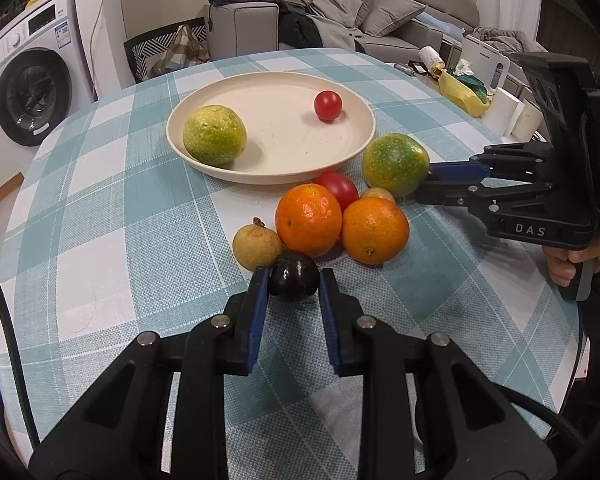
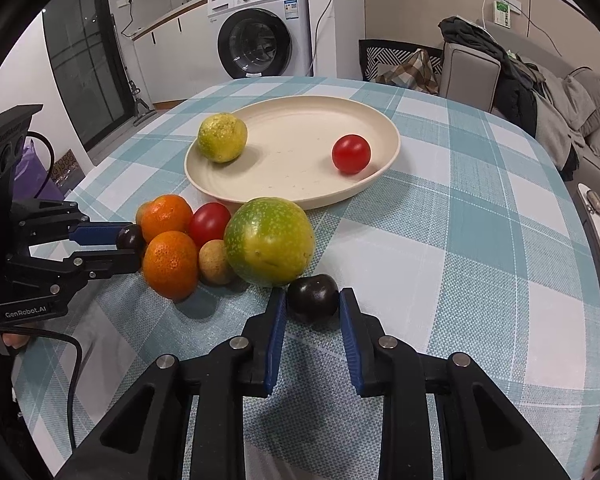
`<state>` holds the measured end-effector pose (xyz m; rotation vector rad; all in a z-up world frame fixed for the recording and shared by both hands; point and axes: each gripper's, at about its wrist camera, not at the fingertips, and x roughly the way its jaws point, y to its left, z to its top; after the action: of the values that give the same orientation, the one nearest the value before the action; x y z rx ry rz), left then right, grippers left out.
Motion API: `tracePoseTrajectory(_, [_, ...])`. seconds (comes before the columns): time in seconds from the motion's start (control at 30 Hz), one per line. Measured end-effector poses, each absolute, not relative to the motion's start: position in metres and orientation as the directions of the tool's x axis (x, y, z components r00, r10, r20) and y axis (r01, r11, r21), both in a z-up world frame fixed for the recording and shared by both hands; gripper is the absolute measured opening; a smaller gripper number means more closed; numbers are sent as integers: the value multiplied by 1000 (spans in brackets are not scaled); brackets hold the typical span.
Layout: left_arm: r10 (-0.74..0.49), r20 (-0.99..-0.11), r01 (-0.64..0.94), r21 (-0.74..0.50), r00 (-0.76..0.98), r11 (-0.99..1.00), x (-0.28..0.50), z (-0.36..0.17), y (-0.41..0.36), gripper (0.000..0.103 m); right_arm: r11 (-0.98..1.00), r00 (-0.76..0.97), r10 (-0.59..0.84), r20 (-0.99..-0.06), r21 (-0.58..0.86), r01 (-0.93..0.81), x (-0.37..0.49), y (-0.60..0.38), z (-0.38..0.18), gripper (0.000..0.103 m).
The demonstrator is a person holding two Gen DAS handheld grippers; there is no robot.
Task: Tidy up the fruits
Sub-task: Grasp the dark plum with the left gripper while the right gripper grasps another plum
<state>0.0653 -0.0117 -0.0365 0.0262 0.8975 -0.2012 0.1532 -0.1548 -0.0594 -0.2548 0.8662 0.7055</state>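
**Spotter:** Blue-padded tips of your left gripper are clamped on a dark plum that sits on the checked tablecloth, touching a small tan fruit.

**Operator:** And my right one?

**Spotter:** Your right gripper is pinched on a second dark plum, just beside the big green-yellow fruit. Both plums are near the pile, outside the plate.

**Operator:** What's already on the plate?

**Spotter:** One green-yellow citrus near its left rim and a cherry tomato at the right. Two oranges and another tomato lie on the cloth in front of it.

**Operator:** Any writing you can read?

**Spotter:** "DAS" on the side of your right gripper seen from the left camera, and "GenRobot.AI" on your left gripper's body seen from the right camera. The washing machine has labels, too small to read.
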Motion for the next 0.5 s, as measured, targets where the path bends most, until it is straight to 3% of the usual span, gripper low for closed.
tracePoseTrajectory(0.5, [-143,-741,179,-31,656,983,55,-15,-13,23,746,460,486,-743,78,-662,151,-163,-47,27])
